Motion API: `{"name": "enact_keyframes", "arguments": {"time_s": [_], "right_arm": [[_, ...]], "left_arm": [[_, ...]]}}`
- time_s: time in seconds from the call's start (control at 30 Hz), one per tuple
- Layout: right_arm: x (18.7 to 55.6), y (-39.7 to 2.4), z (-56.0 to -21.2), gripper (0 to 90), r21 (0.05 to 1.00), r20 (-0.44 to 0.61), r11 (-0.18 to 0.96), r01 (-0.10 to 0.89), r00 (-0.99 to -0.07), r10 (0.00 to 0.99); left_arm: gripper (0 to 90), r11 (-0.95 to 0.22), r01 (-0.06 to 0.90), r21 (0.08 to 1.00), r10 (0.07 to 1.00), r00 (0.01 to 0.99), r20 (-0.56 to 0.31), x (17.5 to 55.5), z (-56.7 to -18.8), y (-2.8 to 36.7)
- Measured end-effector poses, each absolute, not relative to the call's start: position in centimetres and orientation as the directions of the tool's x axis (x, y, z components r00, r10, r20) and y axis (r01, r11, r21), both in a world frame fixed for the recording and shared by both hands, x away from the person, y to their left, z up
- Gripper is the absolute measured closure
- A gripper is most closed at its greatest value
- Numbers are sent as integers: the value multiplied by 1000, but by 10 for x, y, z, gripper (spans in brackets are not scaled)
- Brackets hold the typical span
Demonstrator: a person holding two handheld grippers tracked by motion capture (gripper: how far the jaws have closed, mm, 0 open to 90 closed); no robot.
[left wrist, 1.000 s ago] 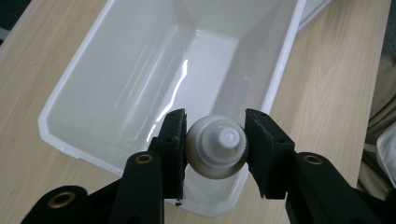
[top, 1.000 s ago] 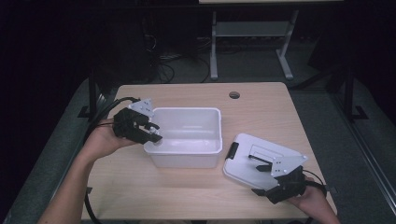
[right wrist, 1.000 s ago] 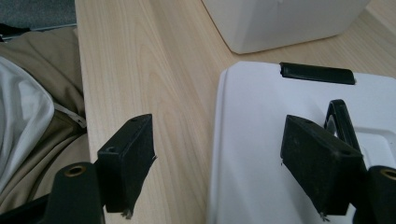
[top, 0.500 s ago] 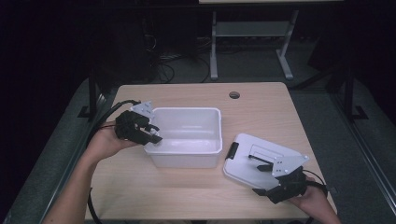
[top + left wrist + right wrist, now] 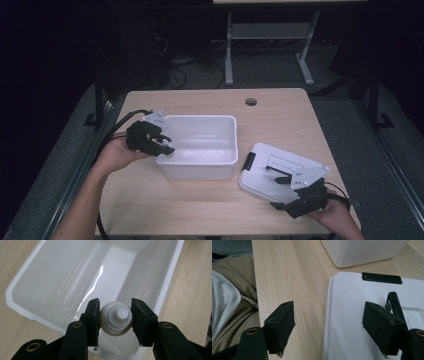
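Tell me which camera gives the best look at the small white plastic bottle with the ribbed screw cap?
The left gripper view: the small white plastic bottle sits close up, cap toward the camera, clamped between the left gripper pads above the white plastic tub. The high view shows at most a pale speck at that gripper.

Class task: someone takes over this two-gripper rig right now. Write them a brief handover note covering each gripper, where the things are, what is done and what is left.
Left gripper: shut on a small white capped bottle, held over the near left corner of the white bin.
Right gripper: open, jaws astride the left edge of the white lid, gripping nothing.
Lid lies flat on the table, right of the bin, black handle up.
Done: bottle picked up and brought to the bin.
Left, probably: release the bottle into the bin, then fit the lid.
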State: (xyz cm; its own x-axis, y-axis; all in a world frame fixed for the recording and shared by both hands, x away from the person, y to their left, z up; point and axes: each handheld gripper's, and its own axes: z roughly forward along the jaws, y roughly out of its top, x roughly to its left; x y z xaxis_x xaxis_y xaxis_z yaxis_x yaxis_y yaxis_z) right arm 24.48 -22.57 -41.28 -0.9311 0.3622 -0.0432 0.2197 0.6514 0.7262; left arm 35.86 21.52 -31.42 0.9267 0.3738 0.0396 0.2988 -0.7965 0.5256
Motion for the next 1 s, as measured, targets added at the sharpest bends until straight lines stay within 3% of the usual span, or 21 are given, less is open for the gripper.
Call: {"name": "enact_keyframes", "arguments": {"time_s": [1.0], "right_arm": [[244,-227,-414,251,724,-39,652,225,-930,365]], "left_arm": [[599,-787,321,528,397,917,34,366,-336,211]]}}
